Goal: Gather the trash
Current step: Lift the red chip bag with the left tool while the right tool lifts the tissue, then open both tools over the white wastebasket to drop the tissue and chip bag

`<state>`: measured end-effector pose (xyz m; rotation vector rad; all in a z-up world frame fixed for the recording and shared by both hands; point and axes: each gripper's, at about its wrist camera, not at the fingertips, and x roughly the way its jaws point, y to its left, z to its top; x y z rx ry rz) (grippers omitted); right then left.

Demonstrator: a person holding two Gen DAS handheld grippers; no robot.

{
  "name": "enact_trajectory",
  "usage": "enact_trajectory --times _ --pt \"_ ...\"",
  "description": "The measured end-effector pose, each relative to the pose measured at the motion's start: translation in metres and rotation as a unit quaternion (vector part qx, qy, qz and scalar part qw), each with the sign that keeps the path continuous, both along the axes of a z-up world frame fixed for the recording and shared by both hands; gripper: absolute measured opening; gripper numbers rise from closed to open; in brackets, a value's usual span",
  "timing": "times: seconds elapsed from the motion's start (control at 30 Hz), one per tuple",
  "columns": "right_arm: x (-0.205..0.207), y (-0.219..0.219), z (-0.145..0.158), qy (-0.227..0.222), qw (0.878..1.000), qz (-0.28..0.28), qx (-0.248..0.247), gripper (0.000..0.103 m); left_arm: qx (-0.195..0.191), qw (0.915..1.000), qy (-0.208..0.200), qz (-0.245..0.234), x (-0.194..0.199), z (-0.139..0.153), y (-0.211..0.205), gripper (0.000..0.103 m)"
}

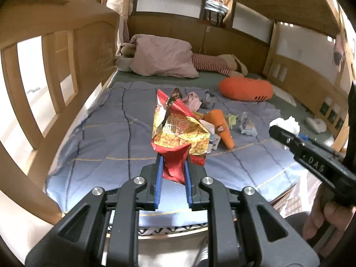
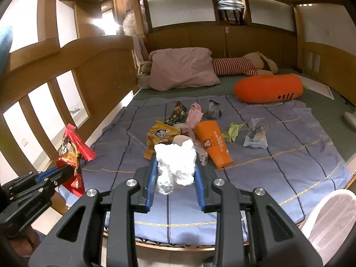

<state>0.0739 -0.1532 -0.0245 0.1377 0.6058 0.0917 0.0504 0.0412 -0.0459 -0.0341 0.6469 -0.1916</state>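
Crumpled white tissue (image 2: pixel 175 166) sits pinched in the right gripper (image 2: pixel 174 173) jaws, red snack wrapper (image 1: pixel 178 133) in the left gripper (image 1: pixel 173 171) – both loosely held, either could slip – back onto the bed (image 2: pixel 289 155).

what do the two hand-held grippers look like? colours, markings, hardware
Both match: the left hand-held gripper and the right hand-held gripper have matte black plastic linkage arms with triangular cutouts, round silver pivot bolts, and ribbed blue pads lining the fingers. The bodies carry small white lettering, only partly legible. No cables show. A bare hand grips the right handle; no sleeve visible.
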Motion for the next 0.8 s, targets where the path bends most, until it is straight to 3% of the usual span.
enact_trajectory --times 0.1,0.27,0.37,0.53,0.67,0.8 --pt "0.004 -0.001 -0.001 0.005 1.0 -0.004 0.001 0.031 0.012 0.9999 -0.004 0.004 0.001 0.0 -0.002 0.018" --pt "0.006 -0.003 -0.002 0.005 1.0 0.0 0.001 0.031 -0.017 0.9998 0.008 -0.007 0.006 -0.002 0.001 0.018" --pt "0.005 -0.01 -0.002 -0.001 1.0 0.003 0.015 0.031 -0.002 1.0 0.0 -0.008 0.006 -0.003 -0.004 0.018" --pt "-0.008 -0.028 0.005 -0.029 0.998 0.013 0.056 0.031 -0.01 0.9995 -0.005 -0.03 0.008 -0.003 -0.014 0.018" --pt "-0.041 -0.075 0.02 -0.033 0.995 0.008 0.095 0.031 -0.024 0.9956 -0.018 -0.089 0.005 0.002 -0.031 0.018" --pt "-0.088 -0.139 0.035 -0.049 0.996 -0.066 0.045 0.032 -0.034 0.9841 -0.01 -0.174 0.003 0.007 -0.067 0.018"
